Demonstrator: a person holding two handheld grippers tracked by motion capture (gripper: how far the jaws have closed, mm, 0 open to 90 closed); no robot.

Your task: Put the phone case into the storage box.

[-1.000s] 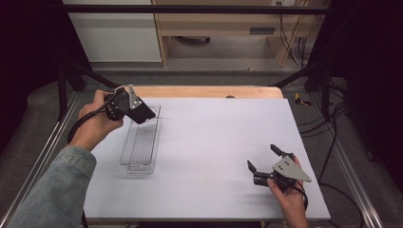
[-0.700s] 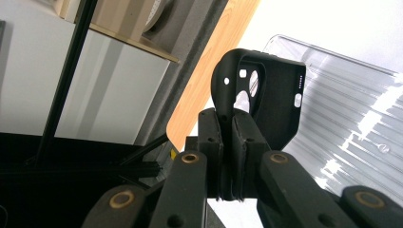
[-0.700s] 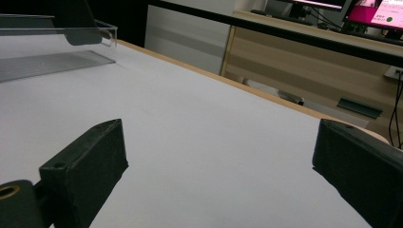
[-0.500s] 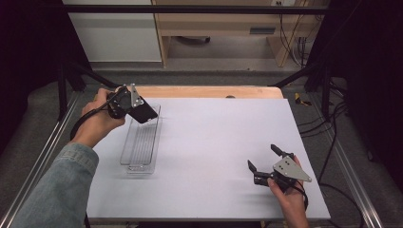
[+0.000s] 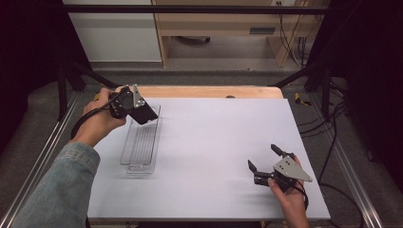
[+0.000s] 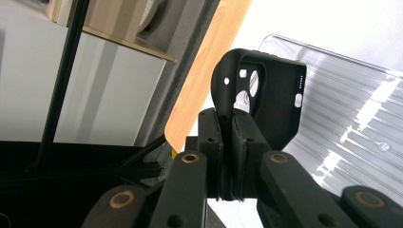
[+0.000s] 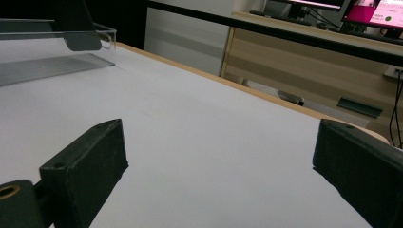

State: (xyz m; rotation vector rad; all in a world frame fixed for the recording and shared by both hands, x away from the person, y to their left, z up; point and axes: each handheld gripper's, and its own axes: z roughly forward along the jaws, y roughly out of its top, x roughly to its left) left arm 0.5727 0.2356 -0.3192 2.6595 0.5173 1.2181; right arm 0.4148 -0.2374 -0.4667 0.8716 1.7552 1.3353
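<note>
My left gripper (image 5: 134, 108) (image 6: 227, 127) is shut on the edge of a black phone case (image 5: 145, 114) (image 6: 281, 107). It holds the case tilted just above the far end of a clear ribbed plastic tray (image 5: 140, 148) (image 6: 354, 130). The tray lies on the left side of the white table (image 5: 218, 137) and has nothing else in it. The right gripper (image 5: 264, 158) (image 7: 223, 156) rests low near the table's front right corner, jaws wide open with only bare tabletop between them. In the right gripper view the tray (image 7: 47, 64) stands far off at the upper left.
A wooden strip (image 5: 204, 91) runs along the table's far edge. Black frame posts (image 5: 66, 71) rise at both sides. A white cabinet (image 5: 114, 33) and a wooden desk (image 5: 223, 23) stand beyond. Cables (image 5: 332, 142) lie on the floor at the right.
</note>
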